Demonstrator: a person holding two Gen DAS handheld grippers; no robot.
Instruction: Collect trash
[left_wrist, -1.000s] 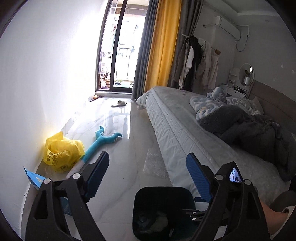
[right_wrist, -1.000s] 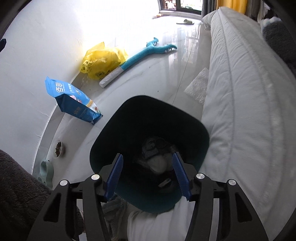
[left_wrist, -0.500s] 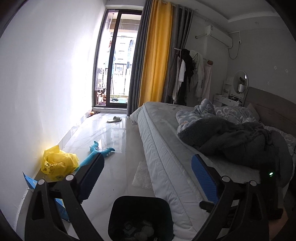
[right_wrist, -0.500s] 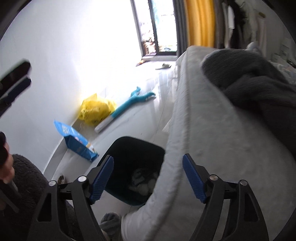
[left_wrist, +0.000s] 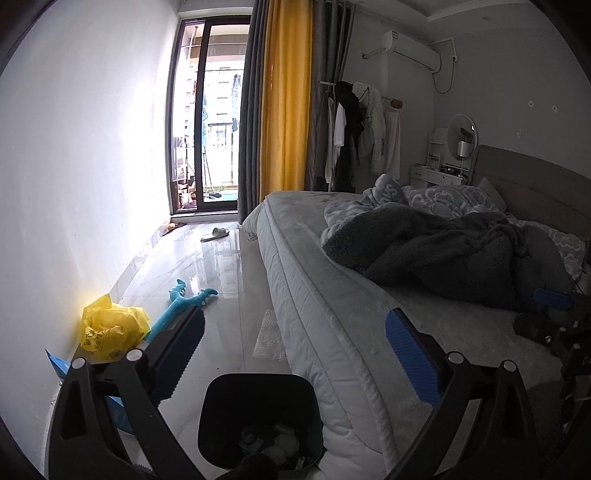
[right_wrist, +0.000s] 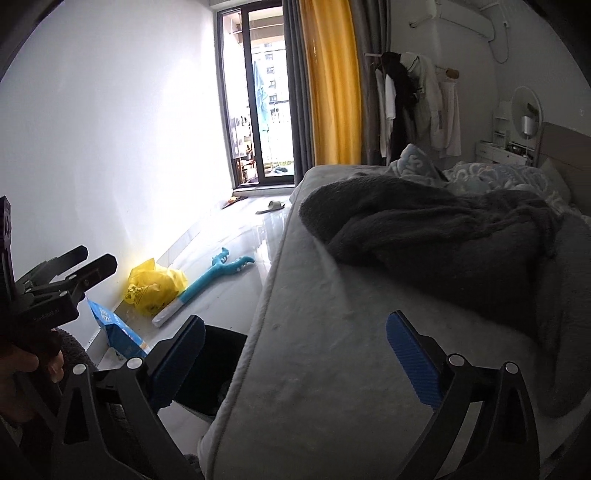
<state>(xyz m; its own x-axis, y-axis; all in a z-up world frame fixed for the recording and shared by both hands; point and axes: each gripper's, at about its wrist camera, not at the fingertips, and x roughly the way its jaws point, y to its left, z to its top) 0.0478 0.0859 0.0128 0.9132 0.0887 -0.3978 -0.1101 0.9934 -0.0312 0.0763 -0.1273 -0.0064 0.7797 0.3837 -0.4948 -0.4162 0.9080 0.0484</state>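
A dark trash bin (left_wrist: 258, 417) stands on the floor beside the bed, with crumpled trash (left_wrist: 273, 441) inside; in the right wrist view only its edge (right_wrist: 210, 369) shows. My left gripper (left_wrist: 293, 356) is open and empty above the bin. My right gripper (right_wrist: 295, 360) is open and empty over the bed's edge. A yellow plastic bag (left_wrist: 110, 328) lies by the wall, also in the right wrist view (right_wrist: 155, 286). A blue packet (right_wrist: 116, 332) lies near it. A piece of bubble wrap (left_wrist: 271, 338) lies by the bed.
The bed (left_wrist: 369, 332) fills the right side, with a dark grey blanket (left_wrist: 443, 254) on it. A teal toy (left_wrist: 184, 304) and a slipper (left_wrist: 216, 234) lie on the glossy floor. White wall on the left; balcony door (left_wrist: 218, 122) at the far end.
Both grippers rose and tilted up away from the bin. The right gripper moved from over the bin to over the bed and opened wider. The left stayed open.
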